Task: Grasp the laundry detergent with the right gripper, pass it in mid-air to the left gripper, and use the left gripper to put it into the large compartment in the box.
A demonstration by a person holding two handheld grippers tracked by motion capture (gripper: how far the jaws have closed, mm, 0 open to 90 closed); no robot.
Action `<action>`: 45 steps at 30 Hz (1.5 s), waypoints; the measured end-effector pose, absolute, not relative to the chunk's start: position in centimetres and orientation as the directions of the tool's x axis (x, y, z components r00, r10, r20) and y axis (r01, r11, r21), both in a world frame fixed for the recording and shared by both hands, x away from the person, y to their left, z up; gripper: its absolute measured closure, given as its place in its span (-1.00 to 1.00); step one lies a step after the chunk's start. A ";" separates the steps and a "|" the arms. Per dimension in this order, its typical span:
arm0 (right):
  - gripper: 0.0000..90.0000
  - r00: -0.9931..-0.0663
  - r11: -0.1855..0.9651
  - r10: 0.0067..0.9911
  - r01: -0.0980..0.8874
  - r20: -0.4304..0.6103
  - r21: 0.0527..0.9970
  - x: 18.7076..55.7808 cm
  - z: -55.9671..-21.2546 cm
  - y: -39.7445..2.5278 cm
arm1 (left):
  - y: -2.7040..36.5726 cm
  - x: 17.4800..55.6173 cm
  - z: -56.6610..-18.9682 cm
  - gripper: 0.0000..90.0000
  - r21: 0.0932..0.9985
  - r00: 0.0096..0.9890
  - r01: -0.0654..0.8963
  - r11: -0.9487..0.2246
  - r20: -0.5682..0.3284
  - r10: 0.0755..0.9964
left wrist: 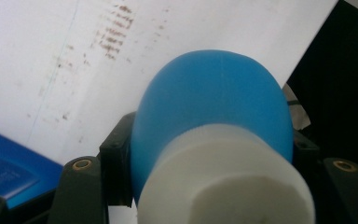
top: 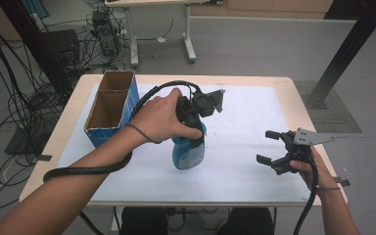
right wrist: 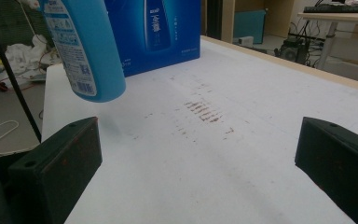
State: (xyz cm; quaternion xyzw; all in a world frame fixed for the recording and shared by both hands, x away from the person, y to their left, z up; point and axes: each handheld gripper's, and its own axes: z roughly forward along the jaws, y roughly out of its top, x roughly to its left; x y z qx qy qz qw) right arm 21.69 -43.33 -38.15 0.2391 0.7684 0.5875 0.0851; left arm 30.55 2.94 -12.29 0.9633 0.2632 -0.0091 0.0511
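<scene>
A person sits at a counter (top: 284, 93) covered by a white sheet (top: 245, 122), holding a two-jaw gripper in each hand. The left gripper (top: 192, 128) is closed around the neck of a blue bottle (top: 188, 152), just under its white cap (left wrist: 228, 182). In the left gripper view the jaws press against both sides of the bottle below the cap, and the bottle's rounded blue shoulder bulges beyond them. The bottle hangs tilted, and in the right gripper view its base (right wrist: 100, 91) is lifted clear of the white sheet, with a faint shadow under it. It sits near the middle of the counter, a little toward the person's left. Just beyond it to the left stands an open blue cardboard box (top: 108, 110) with two compartments, both showing bare brown insides. The right gripper (top: 273, 147) is low over the sheet at the right side of the counter, well apart from the bottle, its jaws spread wide with nothing between them. Faint brown smudges (right wrist: 205, 114) mark the sheet between the right gripper and the box.
</scene>
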 end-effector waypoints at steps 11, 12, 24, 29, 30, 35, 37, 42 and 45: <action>-0.99 -0.861 0.187 0.483 0.278 0.158 0.942 21.6 -38.7 -43.2 | 2.7 31.7 -12.6 -0.17 0.053 0.750 0.661 -0.748 -0.027 0.661; -0.99 -0.861 0.184 0.484 0.277 0.158 0.943 21.6 -38.7 -43.2 | 2.8 31.9 -12.7 -0.17 0.052 0.736 0.677 -0.734 -0.026 0.677; -0.99 -0.862 0.190 0.484 0.274 0.153 0.943 21.7 -38.4 -42.9 | 4.0 33.2 -11.8 -0.17 0.054 0.675 0.737 -0.674 -0.038 0.736; -0.99 -0.861 0.198 0.486 0.277 0.151 0.940 21.7 -38.4 -42.6 | 4.4 33.4 -10.6 -0.17 0.061 0.668 0.744 -0.666 -0.035 0.743; -0.99 -0.861 0.198 0.486 0.277 0.151 0.940 21.7 -38.4 -42.6 | 4.4 33.4 -10.3 -0.17 0.061 0.669 0.743 -0.666 -0.036 0.743; -0.99 -0.864 0.197 0.482 0.270 0.147 0.942 21.8 -38.3 -42.5 | 4.5 33.5 -8.7 -0.17 0.057 0.674 0.738 -0.672 -0.034 0.738; -0.99 -0.865 0.195 0.479 0.271 0.150 0.942 21.8 -38.3 -42.4 | 4.5 33.6 -8.1 -0.17 0.056 0.674 0.739 -0.672 -0.033 0.738; -0.99 -0.869 0.205 0.474 0.266 0.142 0.942 21.9 -38.0 -42.2 | 4.7 33.6 -6.2 -0.17 0.067 0.672 0.740 -0.669 -0.036 0.740; -0.99 -0.869 0.202 0.474 0.263 0.141 0.943 21.9 -38.0 -42.1 | 4.8 33.6 -5.2 -0.17 0.070 0.669 0.743 -0.666 -0.035 0.742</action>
